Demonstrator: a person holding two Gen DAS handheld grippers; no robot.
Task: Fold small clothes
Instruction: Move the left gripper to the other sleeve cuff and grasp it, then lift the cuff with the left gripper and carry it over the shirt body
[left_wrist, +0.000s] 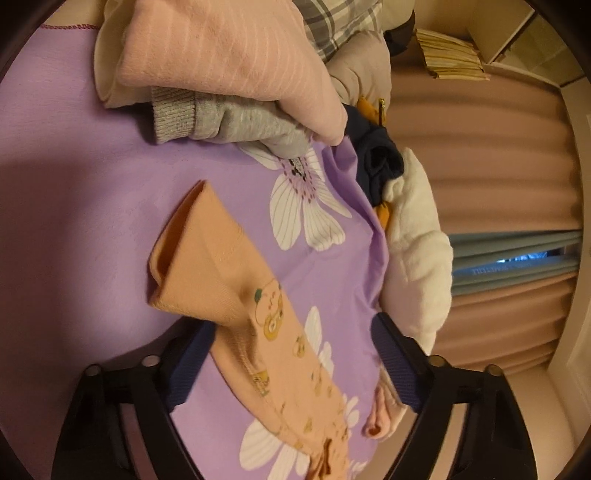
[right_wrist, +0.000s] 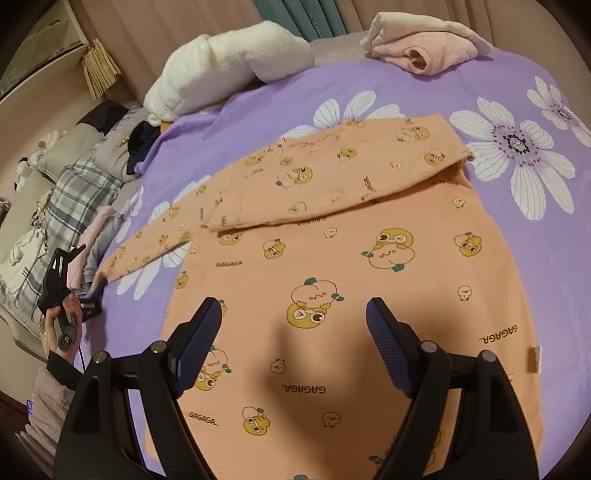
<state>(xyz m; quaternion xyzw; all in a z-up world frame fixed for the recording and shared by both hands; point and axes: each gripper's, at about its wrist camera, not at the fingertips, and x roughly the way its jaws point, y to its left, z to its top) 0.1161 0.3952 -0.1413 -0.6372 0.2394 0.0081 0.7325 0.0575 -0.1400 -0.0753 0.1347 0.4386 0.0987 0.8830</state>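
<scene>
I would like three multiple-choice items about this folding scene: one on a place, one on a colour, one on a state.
1. Where is the sleeve cuff in the left wrist view?
A. Inside a drawer
B. Ahead of the left gripper, on the sheet
C. On the floor

2. What colour is the sheet?
A. Purple with white flowers
B. Plain green
C. Red checks

3. How does one sleeve of the orange shirt lie in the right wrist view?
A. Rolled into a ball
B. Hanging off the bed
C. Folded across the body

Key: 1 B, the cuff lies past the fingers; 2 A, white daisies on purple; 3 C, the sleeve crosses the shirt's upper part.
</scene>
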